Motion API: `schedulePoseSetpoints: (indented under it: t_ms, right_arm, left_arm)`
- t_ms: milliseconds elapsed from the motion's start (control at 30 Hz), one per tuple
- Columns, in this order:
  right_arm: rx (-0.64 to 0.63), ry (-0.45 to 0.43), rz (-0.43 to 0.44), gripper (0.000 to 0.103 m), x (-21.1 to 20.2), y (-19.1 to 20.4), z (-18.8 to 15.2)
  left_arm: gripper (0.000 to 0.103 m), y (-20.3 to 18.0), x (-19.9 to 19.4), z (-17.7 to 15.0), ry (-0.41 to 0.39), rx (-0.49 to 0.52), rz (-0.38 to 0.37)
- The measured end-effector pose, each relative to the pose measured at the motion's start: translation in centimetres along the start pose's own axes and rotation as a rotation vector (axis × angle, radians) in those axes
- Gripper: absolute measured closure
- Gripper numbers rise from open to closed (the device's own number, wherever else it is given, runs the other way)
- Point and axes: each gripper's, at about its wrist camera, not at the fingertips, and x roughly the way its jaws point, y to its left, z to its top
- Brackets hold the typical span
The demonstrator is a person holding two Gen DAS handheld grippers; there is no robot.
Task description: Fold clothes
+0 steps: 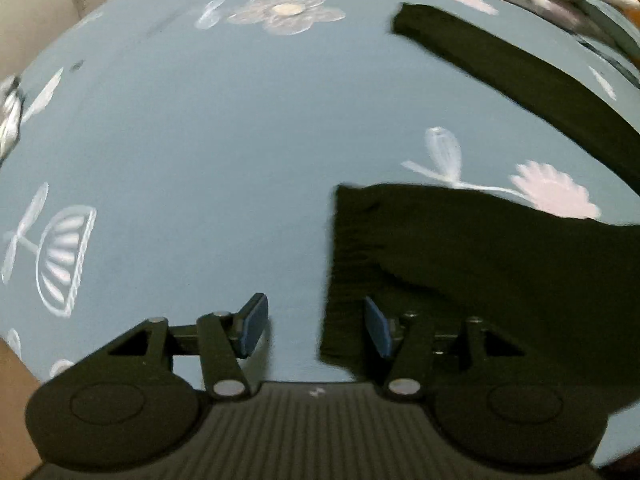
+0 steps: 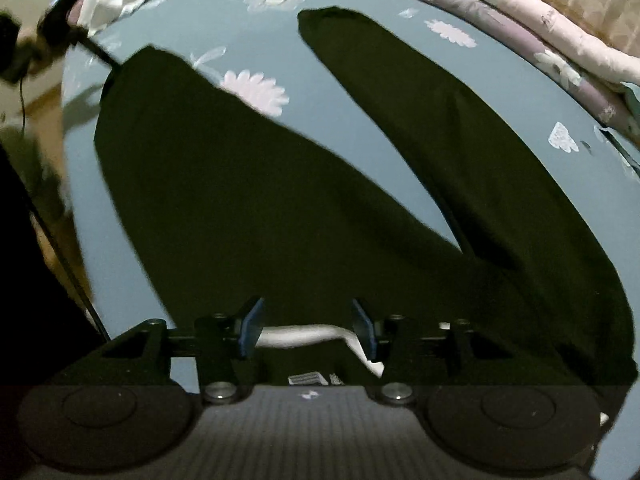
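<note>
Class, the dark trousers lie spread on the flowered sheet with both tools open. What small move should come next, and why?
Probably close the left tool on the near leg's hem: the hem edge lies between its open fingers, ungripped, and the legs lie apart, unfolded.

Left tongs (image 1: 316, 326) are spread wide over the blue flowery bedsheet (image 1: 180, 152), nothing pinched. Dark pants (image 1: 480, 264): one leg's hem sits right by the right pad (image 1: 378, 326), other leg stretches off further back.

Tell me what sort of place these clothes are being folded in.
Most likely a bedroom, on a bed. The dark trousers lie spread on a blue flowered bedsheet, and a rolled pink quilt runs along the far edge. Both grippers, left and right, are open.
</note>
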Motion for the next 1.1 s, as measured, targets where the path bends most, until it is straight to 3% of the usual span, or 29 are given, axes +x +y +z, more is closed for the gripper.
schedulePoseSetpoints:
  t_ms: [67,167,233,300,467,733,767,900,933,1033,1100]
  right_arm:
    - [0.021,-0.023,0.002,0.050,0.4,0.2,0.9]
    - [0.052,-0.057,0.005,0.050,1.1,0.5,2.3]
    - [0.072,-0.080,0.007,0.047,1.5,0.7,3.3]
    - [0.091,-0.096,0.012,0.045,2.0,1.0,4.0]
    - [0.115,-0.097,0.039,0.045,3.8,1.8,4.8]
    - [0.144,-0.100,0.043,0.044,4.9,1.3,5.1]
    - [0.149,-0.098,0.041,0.044,5.1,1.1,5.1]
    - [0.149,-0.112,0.053,0.043,5.4,0.8,5.6]
    - [0.146,-0.116,0.055,0.043,5.4,0.7,5.7]
    - [0.142,-0.130,0.071,0.040,5.5,0.6,6.1]
    - [0.134,-0.134,0.076,0.040,5.8,0.7,6.6]
  left_arm:
    - [0.050,0.2,1.1,-0.6,-0.008,-0.028,-0.017]
    - [0.052,-1.4,1.5,-1.4,-0.035,-0.017,0.018]
    - [0.062,-2.7,1.5,-1.6,-0.046,-0.012,0.036]
    - [0.081,-3.2,1.4,-1.6,-0.038,-0.041,0.029]
    - [0.085,-3.2,0.6,-0.4,0.016,-0.058,0.044]
    - [0.084,-2.1,-3.0,0.2,0.066,-0.053,0.071]
    - [0.076,-2.0,-2.9,0.2,0.064,-0.054,0.073]
    - [0.076,-1.5,-2.7,0.9,0.016,-0.048,0.097]
    - [0.074,-1.8,-3.0,1.3,-0.009,-0.018,0.115]
    - [0.053,-3.3,-3.2,2.4,-0.091,0.122,0.123]
    - [0.052,-4.5,-2.1,3.0,-0.099,0.230,0.100]
